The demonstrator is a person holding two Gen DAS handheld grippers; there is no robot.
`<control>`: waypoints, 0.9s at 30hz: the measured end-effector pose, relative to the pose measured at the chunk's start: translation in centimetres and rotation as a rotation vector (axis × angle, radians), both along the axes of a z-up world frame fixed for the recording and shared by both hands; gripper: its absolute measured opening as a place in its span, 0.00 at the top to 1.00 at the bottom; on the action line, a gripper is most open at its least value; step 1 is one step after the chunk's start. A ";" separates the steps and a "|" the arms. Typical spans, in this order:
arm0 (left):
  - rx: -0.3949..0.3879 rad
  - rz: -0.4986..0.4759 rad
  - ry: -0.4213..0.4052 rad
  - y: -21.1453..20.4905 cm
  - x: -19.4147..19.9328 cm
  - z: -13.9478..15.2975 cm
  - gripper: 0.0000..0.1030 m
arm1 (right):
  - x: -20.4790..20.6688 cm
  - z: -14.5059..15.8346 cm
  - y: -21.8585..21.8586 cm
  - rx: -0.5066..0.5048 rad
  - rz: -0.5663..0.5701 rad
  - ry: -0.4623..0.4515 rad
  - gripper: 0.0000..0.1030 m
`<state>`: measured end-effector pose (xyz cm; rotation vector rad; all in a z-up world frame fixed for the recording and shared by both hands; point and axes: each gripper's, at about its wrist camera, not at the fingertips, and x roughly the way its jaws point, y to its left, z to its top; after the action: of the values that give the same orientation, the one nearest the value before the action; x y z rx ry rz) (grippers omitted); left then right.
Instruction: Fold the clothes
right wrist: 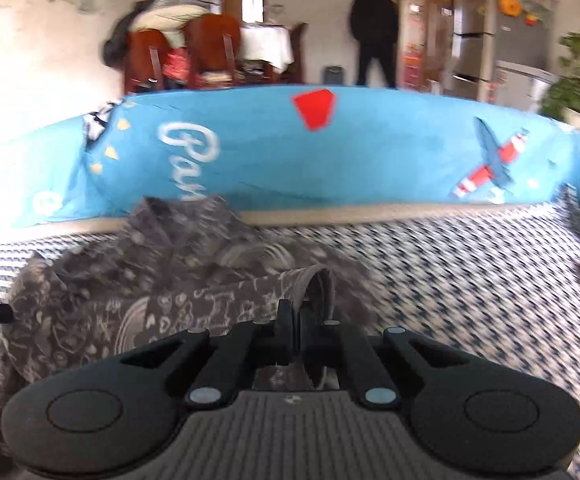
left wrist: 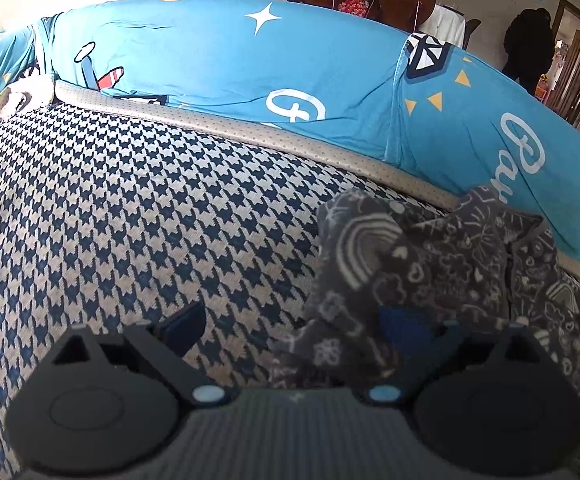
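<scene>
Black two-finger left gripper (left wrist: 291,330) stands wide open over the houndstooth-woven blue and beige cover (left wrist: 130,208), gripping nothing, its right finger (left wrist: 399,328) half hidden against the crumpled dark grey garment printed with white doodles (left wrist: 429,256). That garment lies near the cover's far edge, beside a beige piped border (left wrist: 250,130) and a bright blue cartoon-print sheet (left wrist: 230,56). Right gripper (right wrist: 295,330) is pinched tight on a garment fold; motion blur smears the cloth there.

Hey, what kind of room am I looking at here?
Most likely a lived-in home, a combined living and dining room: a houndstooth-covered sofa or bed, wooden dining chairs at a cloth-covered table, and a fridge.
</scene>
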<state>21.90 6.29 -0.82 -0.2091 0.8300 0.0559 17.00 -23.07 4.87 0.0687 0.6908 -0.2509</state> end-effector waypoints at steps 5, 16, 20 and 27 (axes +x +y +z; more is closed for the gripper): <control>0.023 0.008 0.001 -0.1 0.0 -0.3 0.05 | -0.5 -1.0 -0.6 -0.011 -0.057 0.043 0.85; 0.092 0.000 0.025 -0.4 0.8 -1.6 0.02 | -1.6 -0.3 0.5 0.131 0.136 -0.038 0.65; 0.139 -0.003 0.030 -0.6 1.2 -2.1 0.00 | -1.1 -1.9 2.2 0.105 0.182 0.032 0.64; 0.169 -0.030 0.025 -0.8 1.2 -2.7 0.00 | -0.3 -5.6 3.9 0.080 0.180 0.160 0.57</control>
<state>23.11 5.48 -3.55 -0.0373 0.8487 0.1000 16.74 -19.22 -0.75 0.0631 0.8612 -0.0562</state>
